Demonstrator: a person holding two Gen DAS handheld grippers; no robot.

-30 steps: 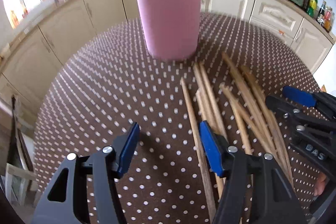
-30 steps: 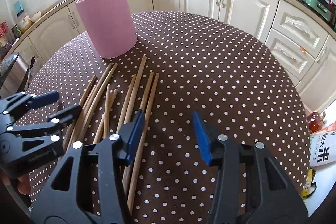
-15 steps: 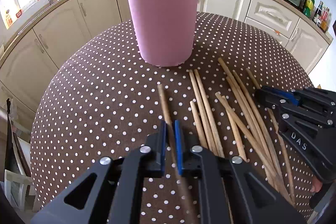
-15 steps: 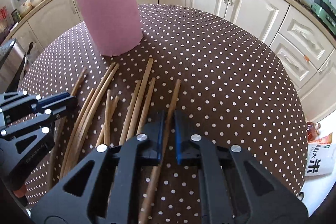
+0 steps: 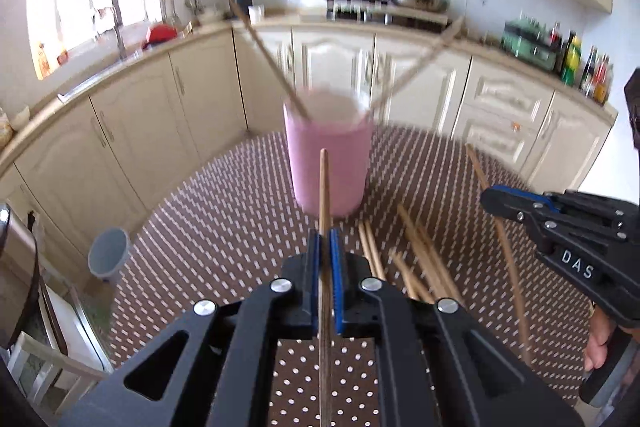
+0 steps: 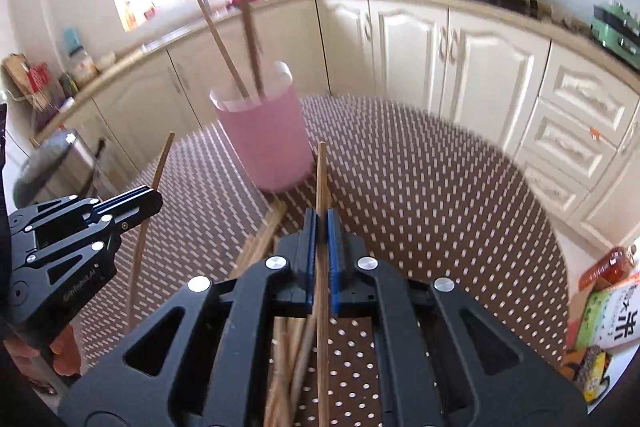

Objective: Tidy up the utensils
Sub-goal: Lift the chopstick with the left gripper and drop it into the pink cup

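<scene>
A pink cup stands on the dotted table with two chopsticks leaning in it; it also shows in the right wrist view. My left gripper is shut on a wooden chopstick, lifted and pointing at the cup. My right gripper is shut on another chopstick, also raised toward the cup. Each gripper shows in the other's view, the right one and the left one. Several loose chopsticks lie on the table between the grippers.
Cream kitchen cabinets run behind the table. A grey bin stands on the floor at left. A bottle and a rice bag sit past the table's right edge.
Both grippers have closed on a chopstick each and lifted them off the table, tilting up toward the cup. The views now look more level across the kitchen.
</scene>
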